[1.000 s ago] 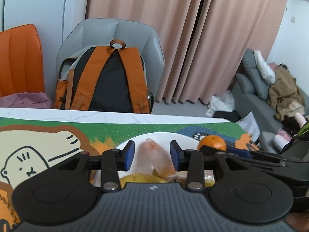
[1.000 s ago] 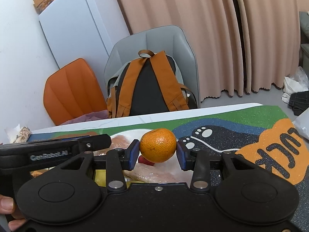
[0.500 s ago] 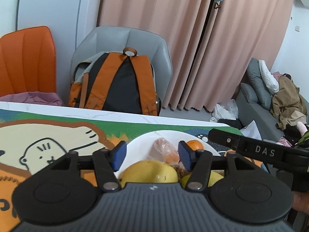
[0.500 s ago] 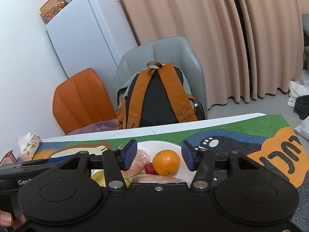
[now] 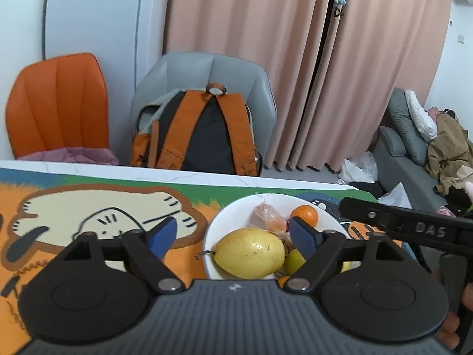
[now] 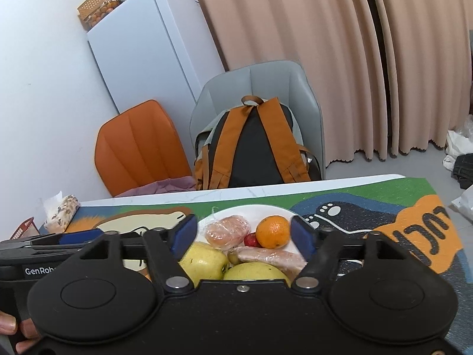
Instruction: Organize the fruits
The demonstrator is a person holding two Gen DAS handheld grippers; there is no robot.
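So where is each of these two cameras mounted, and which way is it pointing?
Left wrist view: sits on the left gripper, looking forward between its open blue fingers at the white plate of fruit; the person's hand shows at the lower right.
Right wrist view: sits on the right gripper, jaws open, looking at the same plate from further right; a thumb shows at the lower left.
Both share: the orange on the plate, the backpack on the grey chair, and the pink curtains.

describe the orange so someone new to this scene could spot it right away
Find the white plate on the cartoon-printed table mat. At its far right side sits the orange, beside a small red fruit. It is the only round, bright orange piece; its neighbours are yellow-green or plastic-wrapped.
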